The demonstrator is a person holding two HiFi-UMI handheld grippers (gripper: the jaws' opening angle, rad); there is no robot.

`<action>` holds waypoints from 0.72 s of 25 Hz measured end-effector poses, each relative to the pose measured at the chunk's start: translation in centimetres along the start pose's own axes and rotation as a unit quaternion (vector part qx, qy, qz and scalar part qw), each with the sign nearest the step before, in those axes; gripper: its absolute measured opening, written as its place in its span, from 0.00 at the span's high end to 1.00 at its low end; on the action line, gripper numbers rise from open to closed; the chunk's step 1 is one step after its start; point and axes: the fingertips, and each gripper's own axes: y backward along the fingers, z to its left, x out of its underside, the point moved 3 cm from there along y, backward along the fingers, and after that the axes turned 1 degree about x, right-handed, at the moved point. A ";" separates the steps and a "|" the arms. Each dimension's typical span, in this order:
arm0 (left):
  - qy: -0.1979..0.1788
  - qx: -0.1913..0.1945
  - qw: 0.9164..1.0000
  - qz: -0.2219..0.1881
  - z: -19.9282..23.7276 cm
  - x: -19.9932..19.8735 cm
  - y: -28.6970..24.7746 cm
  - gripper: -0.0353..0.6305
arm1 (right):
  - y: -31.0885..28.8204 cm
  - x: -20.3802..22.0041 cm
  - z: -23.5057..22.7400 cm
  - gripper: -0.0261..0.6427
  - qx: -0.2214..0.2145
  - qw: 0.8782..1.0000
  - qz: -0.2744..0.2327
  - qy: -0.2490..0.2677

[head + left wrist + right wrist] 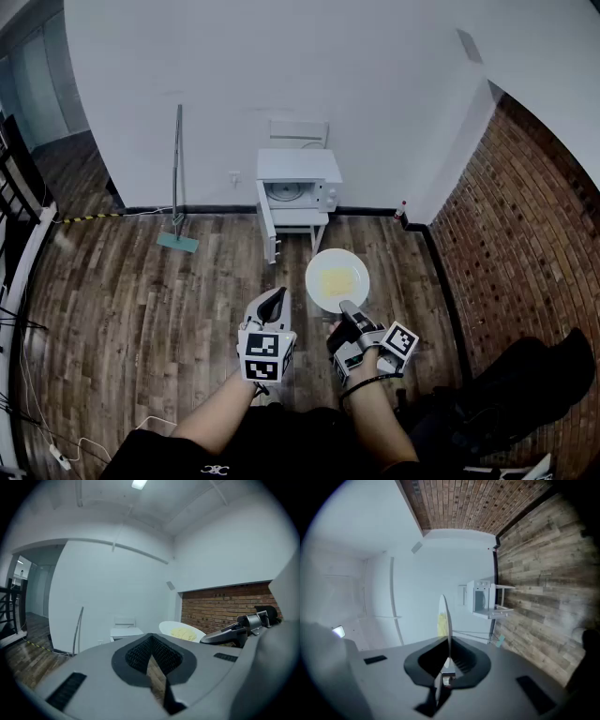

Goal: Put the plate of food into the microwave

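Nearest, two forearms hold grey plastic grippers with black-and-white marker cubes. The left gripper (pixel 277 294) has its ribbed black jaws closed tip to tip on nothing. The right gripper (pixel 348 307) has its jaws pinched on the near rim of a round white plate (pixel 320 265), held level above the dark wood-plank floor (pixel 141 300). A flat yellow heap of food (pixel 338 279) covers the plate's middle. Farther off, against the smooth white wall, a boxy white microwave (pixel 300 178) stands on a small white desk (pixel 305 218) with its door open. A long-handled mop (pixel 177 178) leans to its left. Rough red brick wall (pixel 525 206) runs along the right.
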 end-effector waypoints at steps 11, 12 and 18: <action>0.033 0.006 0.999 0.020 2.1 -0.5 -6.1 0.96 | -5.3 -3.0 0.7 0.93 -0.001 1.000 0.003 -0.011; 0.033 0.006 0.999 0.022 2.2 -0.5 -6.5 0.96 | -5.5 -3.3 0.5 0.93 0.001 1.000 0.003 -0.010; 0.038 0.004 0.999 0.027 3.7 -0.1 -7.4 0.96 | -7.3 -3.5 -0.8 0.93 0.023 1.000 0.000 -0.017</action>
